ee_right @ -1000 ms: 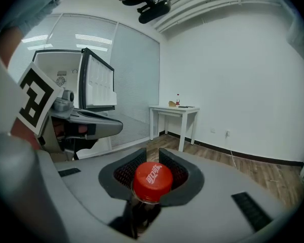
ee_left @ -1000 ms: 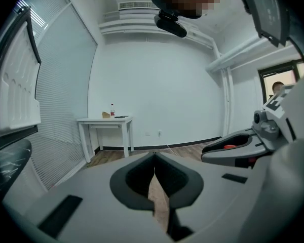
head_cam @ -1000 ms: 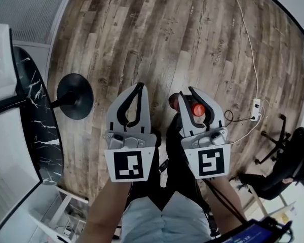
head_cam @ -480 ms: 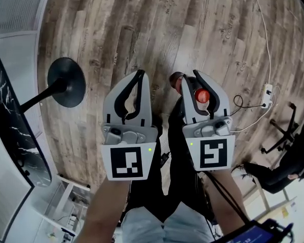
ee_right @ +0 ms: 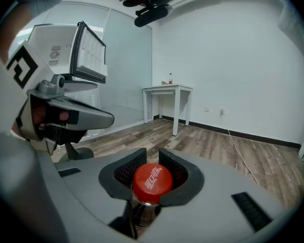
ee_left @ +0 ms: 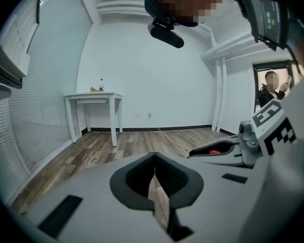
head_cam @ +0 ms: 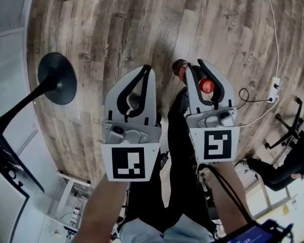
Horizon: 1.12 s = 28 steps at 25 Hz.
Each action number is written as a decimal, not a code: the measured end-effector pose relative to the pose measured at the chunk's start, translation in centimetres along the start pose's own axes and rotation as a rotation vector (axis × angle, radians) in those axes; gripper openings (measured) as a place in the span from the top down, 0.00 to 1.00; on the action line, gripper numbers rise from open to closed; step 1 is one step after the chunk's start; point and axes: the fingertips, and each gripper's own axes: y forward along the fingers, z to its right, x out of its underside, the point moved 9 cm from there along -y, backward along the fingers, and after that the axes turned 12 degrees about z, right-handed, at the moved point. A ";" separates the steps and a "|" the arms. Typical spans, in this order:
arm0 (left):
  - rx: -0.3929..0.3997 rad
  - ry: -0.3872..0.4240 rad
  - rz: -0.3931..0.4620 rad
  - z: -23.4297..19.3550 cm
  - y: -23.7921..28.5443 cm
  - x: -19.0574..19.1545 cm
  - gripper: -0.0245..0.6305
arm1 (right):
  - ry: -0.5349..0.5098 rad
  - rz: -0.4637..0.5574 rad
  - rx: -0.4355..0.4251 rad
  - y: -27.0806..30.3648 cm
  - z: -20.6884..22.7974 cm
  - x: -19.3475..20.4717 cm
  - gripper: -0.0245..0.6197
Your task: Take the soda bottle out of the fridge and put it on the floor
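Red-capped soda bottle (ee_right: 151,184) neck-clamped between right gripper's (ee_right: 152,155) fingers (ee_right: 185,175); left gripper's (ee_left: 154,156) fingers (ee_left: 129,181) together, empty.

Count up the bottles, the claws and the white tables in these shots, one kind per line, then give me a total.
Bottles: 2, the soda bottle in the right claw and a small bottle on the white table
Claws: 2, the right claw and the left claw
White tables: 1
Total: 5
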 end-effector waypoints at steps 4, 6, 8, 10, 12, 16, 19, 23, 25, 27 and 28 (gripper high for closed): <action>0.011 -0.001 -0.012 0.0 0.9 2.7 0.94 | 0.004 -0.017 0.012 0.1 0.3 3.0 0.82; 0.024 0.004 -0.015 -0.2 1.4 4.0 0.94 | -0.001 -0.028 0.009 0.2 0.3 4.5 0.82; 0.039 0.011 -0.024 -0.4 1.8 5.3 0.94 | -0.003 -0.039 0.010 0.4 0.2 6.1 0.82; 0.046 0.013 -0.028 -0.5 2.1 6.5 0.94 | -0.004 -0.049 0.014 0.5 0.2 7.8 0.82; 0.045 0.008 -0.028 -0.6 2.4 7.7 0.94 | -0.004 -0.066 0.018 0.5 0.4 9.4 0.82; 0.034 -0.012 -0.038 -0.7 2.8 9.8 0.94 | -0.003 -0.090 0.031 0.3 0.9 11.9 0.82; 0.031 -0.014 -0.043 -0.7 3.1 11.2 0.94 | -0.002 -0.094 0.049 0.2 1.2 13.3 0.82; 0.040 -0.010 -0.040 -0.6 3.6 12.8 0.94 | -0.006 -0.114 0.064 0.2 1.5 15.2 0.82; 0.046 -0.008 -0.036 -0.4 3.8 13.4 0.94 | -0.005 -0.125 0.069 0.2 1.6 16.2 0.82; 0.053 -0.004 -0.039 -0.3 3.9 14.1 0.94 | -0.007 -0.133 0.073 0.2 1.7 17.2 0.82; 0.058 -0.001 -0.043 -0.2 4.0 14.5 0.94 | -0.009 -0.137 0.074 0.3 1.8 17.7 0.82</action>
